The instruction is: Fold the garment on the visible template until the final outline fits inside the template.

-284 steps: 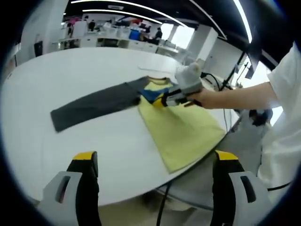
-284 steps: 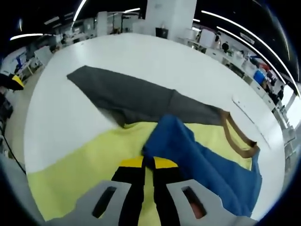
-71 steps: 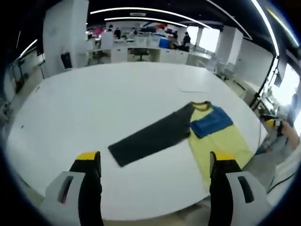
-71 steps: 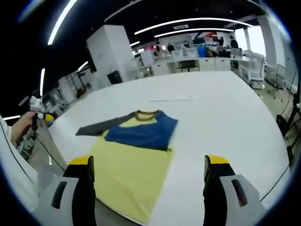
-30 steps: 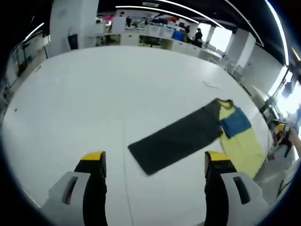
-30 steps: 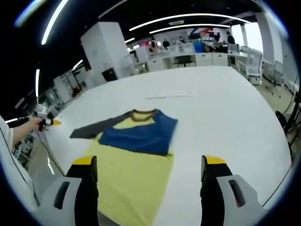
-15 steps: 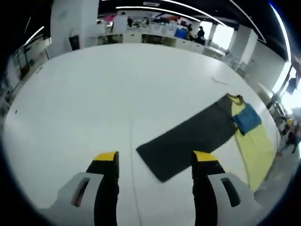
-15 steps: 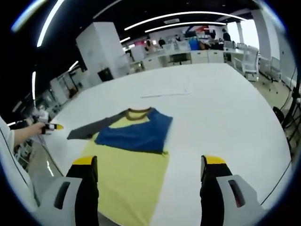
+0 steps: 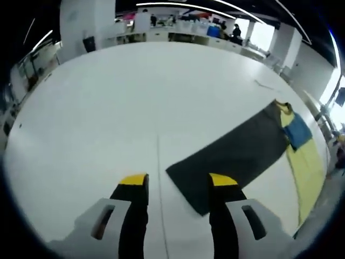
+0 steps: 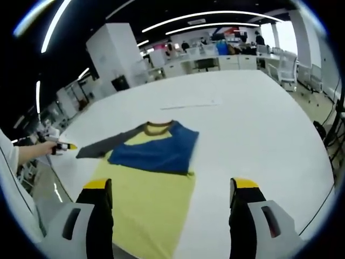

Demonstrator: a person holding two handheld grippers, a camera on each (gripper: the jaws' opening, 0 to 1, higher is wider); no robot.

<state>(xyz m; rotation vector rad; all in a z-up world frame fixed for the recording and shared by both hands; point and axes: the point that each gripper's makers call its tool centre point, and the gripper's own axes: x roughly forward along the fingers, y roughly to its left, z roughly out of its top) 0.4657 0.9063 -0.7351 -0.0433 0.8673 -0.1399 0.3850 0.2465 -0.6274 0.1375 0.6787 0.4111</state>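
Yellow long-sleeved shirt (image 10: 148,202) with blue folded sleeve lies flat on white round table (image 9: 97,102). Dark grey sleeve (image 9: 232,156) runs diagonally away; cuff end just ahead of left gripper (image 9: 178,186), jaws part-open, empty. Right gripper (image 10: 170,191) wide open, empty, farther off.

**Matt cloth on a smooth white counter**

The counter (image 9: 97,108) is white and smooth, with a soft, low sheen and no grain; a thin seam line crosses it beside the garment. The garment (image 10: 153,162) is soft knit cloth, matt all over: its yellow body lies flat with faint ripples, and the blue sleeve (image 10: 156,151) folded across it is equally dull. The dark grey sleeve (image 9: 237,154) stretched over the counter is smooth, flat cloth without shine. The collar (image 10: 158,127) next to the blue sleeve looks like ribbed brown trim. Both the left gripper (image 9: 178,186) and right gripper (image 10: 170,189) look like moulded plastic: pale grey shells, matt black fingers, yellow tips.
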